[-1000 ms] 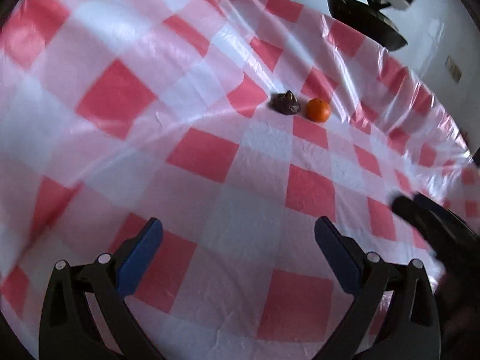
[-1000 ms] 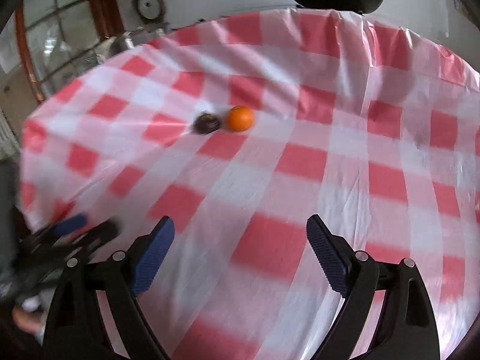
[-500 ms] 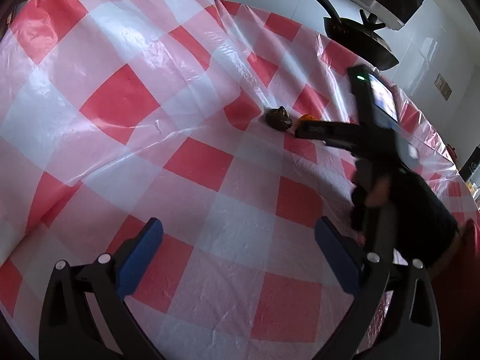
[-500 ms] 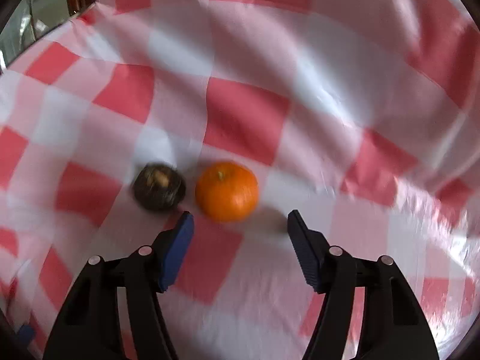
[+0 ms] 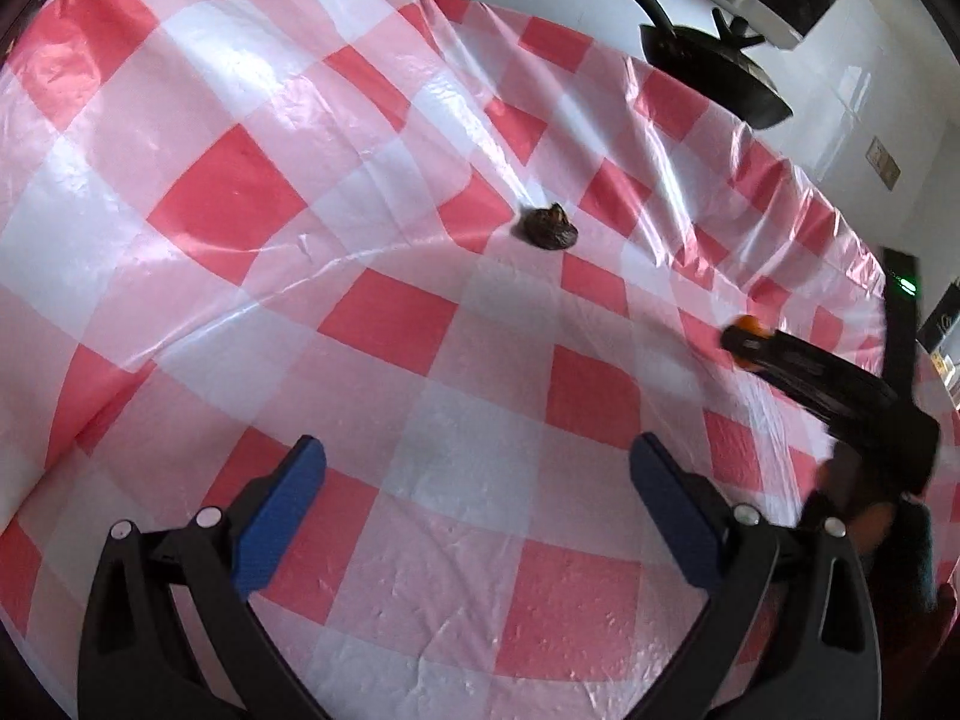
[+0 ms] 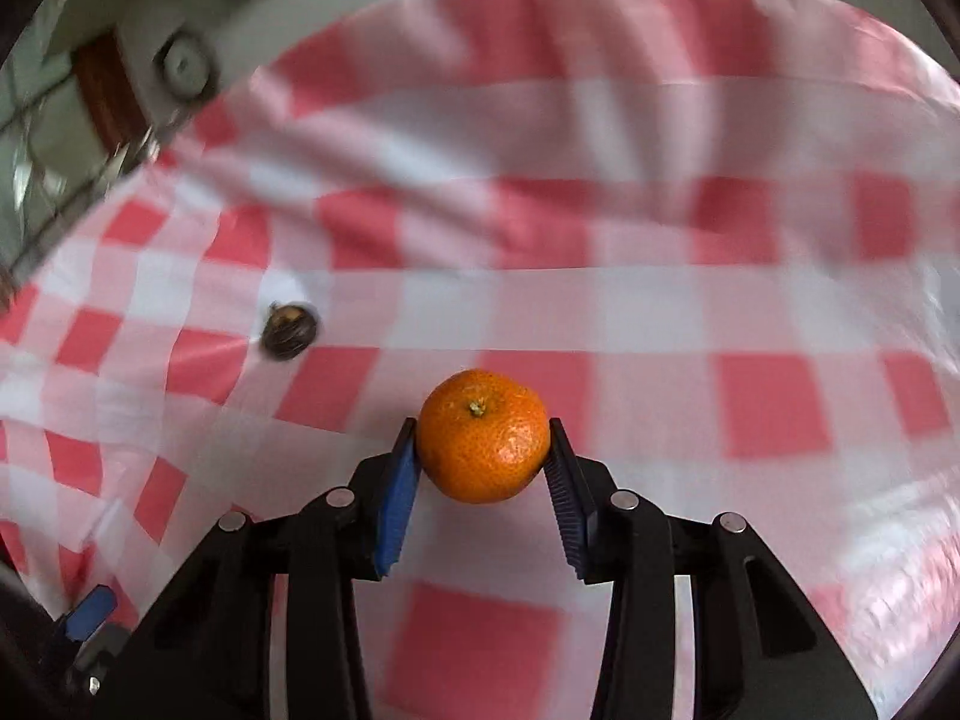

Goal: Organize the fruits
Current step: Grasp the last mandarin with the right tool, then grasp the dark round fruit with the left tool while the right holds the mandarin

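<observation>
Left gripper (image 5: 474,510): jaws wide, empty, hovering over checked tablecloth (image 5: 240,192); no risk here.
Dark fruit (image 6: 288,330): alone on cloth, left of the orange; could roll if cloth tugged.
Tangerine (image 6: 483,435): between right gripper (image 6: 483,450) pads, jaws closing onto it; rounded skin could squirt out forward, or bruise if squeezed hard.

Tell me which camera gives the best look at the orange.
The right wrist view: the orange sits large and sharp in the middle, stem up, between the right gripper's closing fingers, which touch its sides. The left wrist view shows only a small orange sliver at the far right, mostly hidden behind that gripper.
</observation>
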Motion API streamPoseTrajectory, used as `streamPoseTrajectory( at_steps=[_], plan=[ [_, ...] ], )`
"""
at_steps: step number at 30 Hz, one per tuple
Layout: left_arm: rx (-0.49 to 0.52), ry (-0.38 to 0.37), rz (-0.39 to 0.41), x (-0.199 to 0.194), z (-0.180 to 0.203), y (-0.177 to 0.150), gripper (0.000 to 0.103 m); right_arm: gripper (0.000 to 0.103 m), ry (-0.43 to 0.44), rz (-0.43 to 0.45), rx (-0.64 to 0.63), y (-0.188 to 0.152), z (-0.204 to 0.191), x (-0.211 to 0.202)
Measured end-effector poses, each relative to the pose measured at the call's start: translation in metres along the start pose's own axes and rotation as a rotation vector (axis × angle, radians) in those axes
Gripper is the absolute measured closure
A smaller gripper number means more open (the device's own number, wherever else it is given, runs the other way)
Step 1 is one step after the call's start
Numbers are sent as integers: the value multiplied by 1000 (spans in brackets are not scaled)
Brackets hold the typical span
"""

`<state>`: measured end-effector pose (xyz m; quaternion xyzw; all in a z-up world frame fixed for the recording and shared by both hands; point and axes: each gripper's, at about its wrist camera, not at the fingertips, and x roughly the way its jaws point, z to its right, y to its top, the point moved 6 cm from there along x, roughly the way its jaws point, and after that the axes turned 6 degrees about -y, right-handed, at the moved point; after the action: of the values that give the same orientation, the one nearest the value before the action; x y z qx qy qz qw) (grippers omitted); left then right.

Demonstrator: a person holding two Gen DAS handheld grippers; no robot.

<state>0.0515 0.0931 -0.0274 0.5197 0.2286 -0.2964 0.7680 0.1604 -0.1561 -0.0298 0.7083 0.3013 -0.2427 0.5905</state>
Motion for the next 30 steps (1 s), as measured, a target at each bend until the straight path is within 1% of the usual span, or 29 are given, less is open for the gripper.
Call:
streamPoseTrajectory(
  at_steps=[2,3,5,7,10,12,13,15,16,18,20,22,23,24,25,27,28,30],
  plan=[
    [-1,-6,-16,1,1,-1,2,62,9,10,55,0,14,-4],
    [-8,-7,-20,2,1,-2,2,62,21,0,90,0,21,-1],
    [-10,-15,-59,8,5,-3,2,62,52,-16,120,0,23,-3],
    [31,15,-72,17,14,4,2,62,100,-31,165,2,30,2],
    [119,73,-63,41,36,26,2,62,124,-33,162,3,21,-2],
    [152,85,-69,65,49,43,2,62,133,-36,164,3,20,-2],
    [164,84,-90,83,55,52,2,62,137,-41,167,3,21,-2],
    [169,101,-140,118,63,71,16,62,142,-44,163,2,20,-2],
    [172,116,-151,129,64,78,17,62,144,-47,160,2,19,-2],
    [191,158,-154,148,67,95,24,62,144,-53,154,2,17,-1],
    [215,215,-159,168,66,112,26,62,145,-61,146,1,16,0],
    [223,222,-156,180,65,125,27,62,147,-62,146,1,16,1],
    [227,230,-150,183,65,129,33,62,149,-63,145,1,16,1],
    [247,224,-141,183,67,131,53,62,151,-63,145,1,16,1],
    [256,210,-142,181,69,129,59,62,152,-63,145,1,16,1],
    [282,190,-134,171,75,119,59,62,153,-63,145,1,16,1],
    [317,184,-110,160,80,109,59,62,154,-62,145,1,16,1],
    [322,146,-85,135,84,91,59,62,155,-60,146,1,16,1]
  ],
)
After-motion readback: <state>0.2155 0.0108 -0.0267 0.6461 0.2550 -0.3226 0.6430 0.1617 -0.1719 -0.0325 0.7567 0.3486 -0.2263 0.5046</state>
